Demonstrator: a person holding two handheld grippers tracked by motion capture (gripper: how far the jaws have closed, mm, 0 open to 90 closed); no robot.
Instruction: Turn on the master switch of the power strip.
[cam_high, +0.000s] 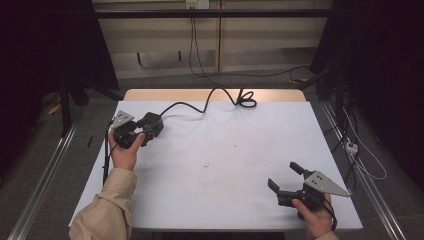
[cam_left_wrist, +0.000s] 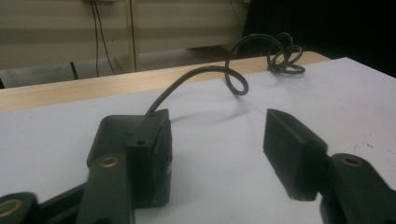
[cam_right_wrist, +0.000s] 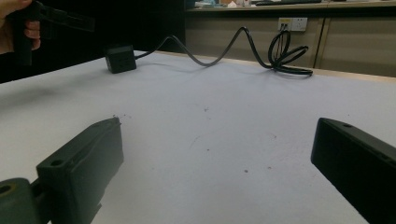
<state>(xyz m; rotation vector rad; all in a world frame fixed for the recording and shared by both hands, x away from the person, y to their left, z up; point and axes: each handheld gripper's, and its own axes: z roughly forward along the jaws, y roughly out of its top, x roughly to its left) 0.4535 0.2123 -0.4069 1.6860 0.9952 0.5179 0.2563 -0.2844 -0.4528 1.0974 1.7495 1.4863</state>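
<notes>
- High view: the left gripper (cam_high: 141, 131) is being held at the black adapter (cam_high: 151, 124) near the table's (cam_high: 225, 165) far left; the right gripper (cam_high: 285, 176) is being held gaping, empty.
- Left gripper view: the adapter (cam_left_wrist: 156, 154) is being touched by one jaw only, the other standing apart.
- Right gripper view: the adapter (cam_right_wrist: 120, 58) is being shown far off, its cable (cam_right_wrist: 243, 46) trailing away.

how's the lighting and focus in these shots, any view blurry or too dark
High view: the white table is evenly lit, both side margins fall into near black. Left gripper view: the black adapter and the left tongs up close look soft, and the cable casts a faint shadow on the sheet. Right gripper view: the right tongs are blurred up close, and the far left background is dark.
</notes>
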